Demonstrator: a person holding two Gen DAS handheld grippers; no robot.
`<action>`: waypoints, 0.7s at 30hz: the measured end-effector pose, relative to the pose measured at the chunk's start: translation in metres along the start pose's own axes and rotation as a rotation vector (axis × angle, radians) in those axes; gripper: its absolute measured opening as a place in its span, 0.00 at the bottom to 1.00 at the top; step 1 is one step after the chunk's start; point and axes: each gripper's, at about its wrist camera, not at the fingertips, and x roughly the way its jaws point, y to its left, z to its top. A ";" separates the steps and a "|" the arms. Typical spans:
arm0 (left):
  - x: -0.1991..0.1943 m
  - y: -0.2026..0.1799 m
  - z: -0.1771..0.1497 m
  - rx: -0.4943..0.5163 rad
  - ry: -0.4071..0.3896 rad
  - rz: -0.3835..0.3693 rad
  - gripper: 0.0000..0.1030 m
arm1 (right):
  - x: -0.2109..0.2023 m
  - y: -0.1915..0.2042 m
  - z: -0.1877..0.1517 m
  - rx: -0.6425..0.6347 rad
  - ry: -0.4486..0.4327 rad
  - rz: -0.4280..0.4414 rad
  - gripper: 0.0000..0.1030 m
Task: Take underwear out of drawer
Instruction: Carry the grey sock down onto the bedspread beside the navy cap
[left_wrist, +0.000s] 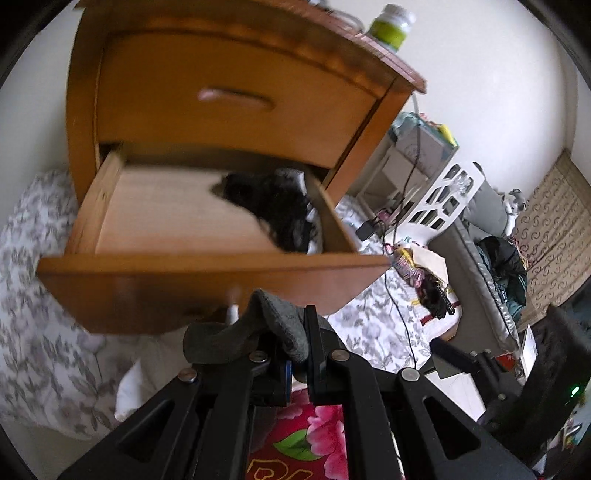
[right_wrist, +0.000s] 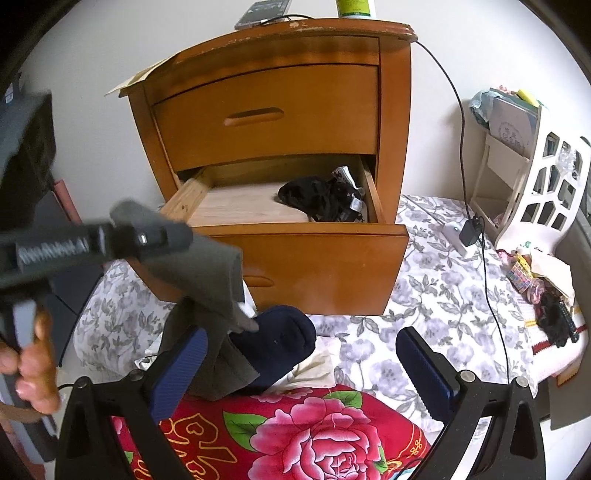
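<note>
The wooden nightstand's lower drawer (right_wrist: 295, 236) is pulled open. Black underwear (right_wrist: 321, 199) is bunched in its right half, and the same heap (left_wrist: 273, 210) shows in the left wrist view. My left gripper (left_wrist: 291, 332) is shut on a grey piece of underwear (left_wrist: 236, 332) in front of the drawer's front panel (left_wrist: 147, 288). In the right wrist view that gripper (right_wrist: 155, 236) comes in from the left, with the grey piece (right_wrist: 207, 288) hanging down from it. A dark blue garment (right_wrist: 280, 339) lies on the bed below. My right gripper (right_wrist: 303, 369) is open just above the bed and holds nothing.
The upper drawer (right_wrist: 266, 114) is shut. A green bottle (left_wrist: 391, 26) and a phone (right_wrist: 262, 13) sit on the nightstand, and a black cable (right_wrist: 461, 147) runs down to a charger (right_wrist: 471, 232). A white shelf (right_wrist: 546, 184) stands at the right. A red flowered blanket (right_wrist: 314, 435) covers the near bed.
</note>
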 end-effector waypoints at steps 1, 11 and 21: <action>0.001 0.003 -0.002 -0.006 0.004 0.005 0.05 | 0.001 -0.001 0.000 0.001 0.002 -0.002 1.00; 0.016 0.032 -0.031 -0.094 0.022 0.086 0.05 | 0.009 -0.004 -0.001 0.007 0.024 -0.007 1.00; 0.045 0.041 -0.055 -0.109 0.095 0.149 0.05 | 0.015 -0.004 -0.003 0.004 0.040 -0.007 1.00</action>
